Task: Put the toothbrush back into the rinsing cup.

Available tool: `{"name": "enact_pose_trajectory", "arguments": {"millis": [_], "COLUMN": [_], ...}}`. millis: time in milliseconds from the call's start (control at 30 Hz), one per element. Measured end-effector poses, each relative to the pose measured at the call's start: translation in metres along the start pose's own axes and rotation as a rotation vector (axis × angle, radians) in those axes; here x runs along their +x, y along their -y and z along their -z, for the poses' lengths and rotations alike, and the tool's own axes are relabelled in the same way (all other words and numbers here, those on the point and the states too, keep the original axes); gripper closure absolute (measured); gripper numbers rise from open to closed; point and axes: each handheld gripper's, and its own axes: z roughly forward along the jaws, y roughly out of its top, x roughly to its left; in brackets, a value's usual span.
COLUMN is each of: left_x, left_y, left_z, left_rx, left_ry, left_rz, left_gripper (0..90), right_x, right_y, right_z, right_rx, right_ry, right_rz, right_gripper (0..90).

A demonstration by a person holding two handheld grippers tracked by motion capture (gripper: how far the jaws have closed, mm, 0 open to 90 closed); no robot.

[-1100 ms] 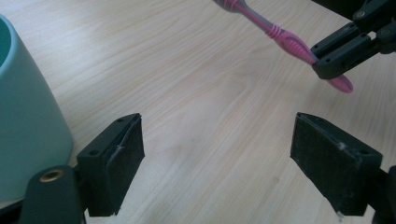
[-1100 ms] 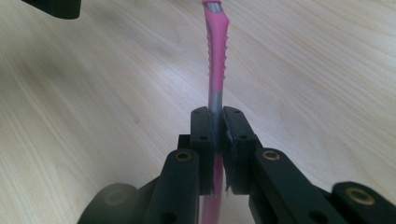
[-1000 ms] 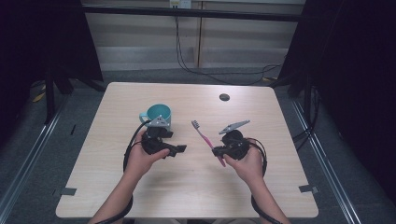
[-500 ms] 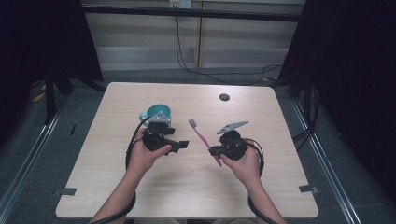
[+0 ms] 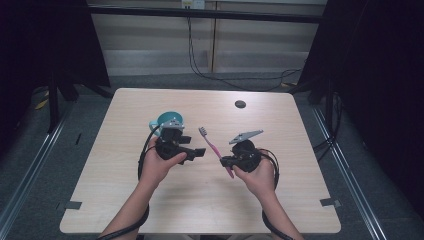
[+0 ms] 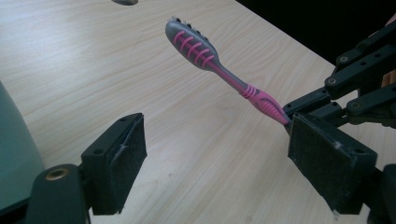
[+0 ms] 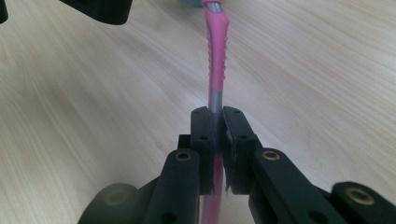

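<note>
A pink and grey toothbrush point(image 5: 212, 145) point(image 6: 210, 60) point(image 7: 215, 56) is held up off the table, its head pointing away and to the left. My right gripper point(image 5: 226, 161) point(image 7: 218, 122) is shut on its handle near the lower end. My left gripper point(image 5: 194, 148) point(image 6: 217, 140) points right toward the brush and stands open. Its jaws have just been closing a little, and nothing is pressed between the pads point(image 6: 122, 156); the brush hangs just beyond them. A teal cup point(image 5: 163, 120) point(image 6: 11, 154) stands right behind the left gripper.
The light wooden table point(image 5: 125, 200) has a small round black hole cover point(image 5: 240, 104) point(image 6: 125, 2) near its far edge. Dark curtains and floor rails surround the table. Cables trail from both grippers along the forearms.
The toothbrush head has swung slightly to the left, closer to the left gripper. Both hands stay almost where they were.
</note>
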Motion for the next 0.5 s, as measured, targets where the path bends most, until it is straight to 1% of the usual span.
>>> {"name": "enact_pose_trajectory", "arguments": {"millis": [133, 200, 267, 333, 400, 500], "left_x": [-0.0006, -0.0013, -0.0019, -0.0021, -0.0021, -0.0019], "left_y": [-0.0016, -0.0024, -0.0029, -0.0034, -0.0038, -0.0038], "left_z": [-0.0010, -0.0021, -0.0035, -0.0043, -0.0050, -0.0056], "left_rx": [-0.005, -0.004, -0.008, -0.006, -0.011, -0.015], "left_ry": [0.010, 0.016, 0.026, 0.026, 0.032, 0.040], "left_rz": [0.002, 0.005, 0.015, 0.015, 0.025, 0.028], "left_gripper": [20.7, 20.9, 22.2, 22.6, 24.5, 27.5], "right_x": [0.0003, 0.0008, 0.0015, 0.0030, 0.0041, 0.0055], "right_y": [-0.0003, -0.0007, -0.0012, -0.0020, -0.0027, -0.0037], "right_z": [0.0004, 0.0010, 0.0009, 0.0000, -0.0006, -0.0013], "right_rx": [-0.006, -0.013, -0.020, -0.021, -0.017, -0.024], "right_ry": [-0.008, -0.004, -0.005, -0.006, -0.012, -0.013], "right_rz": [0.002, 0.006, 0.006, 0.008, 0.017, 0.016], "right_gripper": [84.4, 84.4, 84.4, 84.4, 84.4, 84.4]}}
